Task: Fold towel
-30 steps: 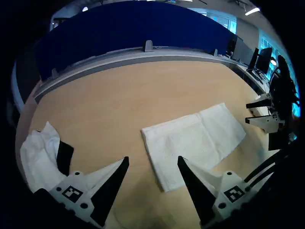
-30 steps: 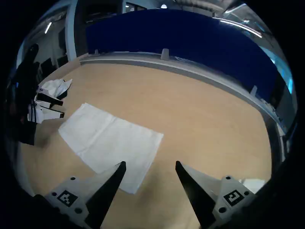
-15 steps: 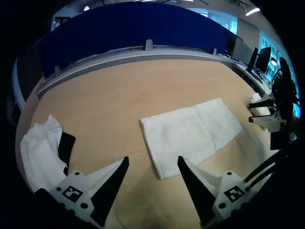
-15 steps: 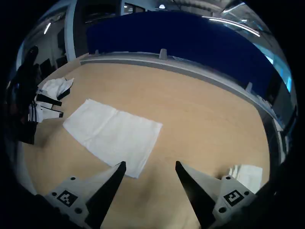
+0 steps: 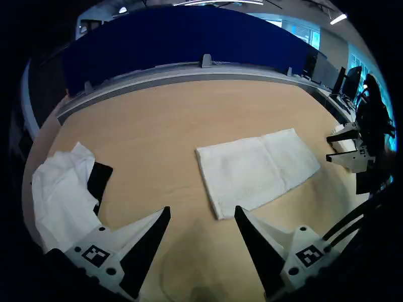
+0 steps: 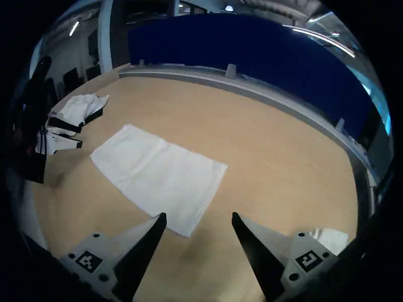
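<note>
White rectangular cloth towel (image 5: 257, 171) (image 6: 158, 176) lies flat, folded, mid light-wood table (image 5: 166, 121), with one short edge just ahead of the left gripper (image 5: 201, 208) and a corner just ahead of the right gripper (image 6: 198, 215). Both sets of tongs gape wide, holding nothing and clear of the cloth; each shows small in the other's view, also parted. Crumpled white cloth (image 5: 63, 196) (image 6: 80, 105) on a flat black object (image 5: 101, 178) sits at the table's left end, well apart from the towel, with a dark blue divider panel (image 5: 176, 40) behind.
</note>
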`<act>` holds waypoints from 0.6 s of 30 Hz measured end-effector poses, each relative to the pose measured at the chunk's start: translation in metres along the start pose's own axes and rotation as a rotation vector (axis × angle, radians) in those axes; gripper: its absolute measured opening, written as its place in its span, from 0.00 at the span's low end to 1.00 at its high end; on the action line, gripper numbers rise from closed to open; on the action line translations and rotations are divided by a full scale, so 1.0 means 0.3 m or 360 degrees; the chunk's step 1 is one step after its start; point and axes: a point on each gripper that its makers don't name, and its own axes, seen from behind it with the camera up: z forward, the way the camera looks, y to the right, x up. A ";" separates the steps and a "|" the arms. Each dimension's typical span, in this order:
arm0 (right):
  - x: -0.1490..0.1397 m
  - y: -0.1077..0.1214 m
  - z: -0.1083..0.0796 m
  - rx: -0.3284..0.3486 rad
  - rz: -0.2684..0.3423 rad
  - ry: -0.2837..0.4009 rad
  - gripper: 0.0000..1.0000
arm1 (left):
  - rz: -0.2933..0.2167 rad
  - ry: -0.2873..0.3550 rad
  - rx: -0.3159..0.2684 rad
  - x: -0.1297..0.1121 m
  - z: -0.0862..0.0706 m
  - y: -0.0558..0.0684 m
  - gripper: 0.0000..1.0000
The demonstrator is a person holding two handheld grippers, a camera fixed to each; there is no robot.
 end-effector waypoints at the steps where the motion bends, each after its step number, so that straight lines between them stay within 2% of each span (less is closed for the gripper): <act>1: 0.000 -0.003 0.003 0.0007 -0.0011 -0.0004 1.00 | -0.0009 0.0001 0.0008 -0.009 -0.010 -0.004 0.95; 11: 0.002 -0.042 0.026 0.0087 -0.0123 -0.0037 1.00 | -0.0085 0.0000 0.0095 -0.112 -0.111 -0.052 0.95; 18: 0.004 -0.047 0.039 0.0108 -0.0165 -0.0054 1.00 | -0.0118 0.0006 0.0123 -0.147 -0.156 -0.069 0.94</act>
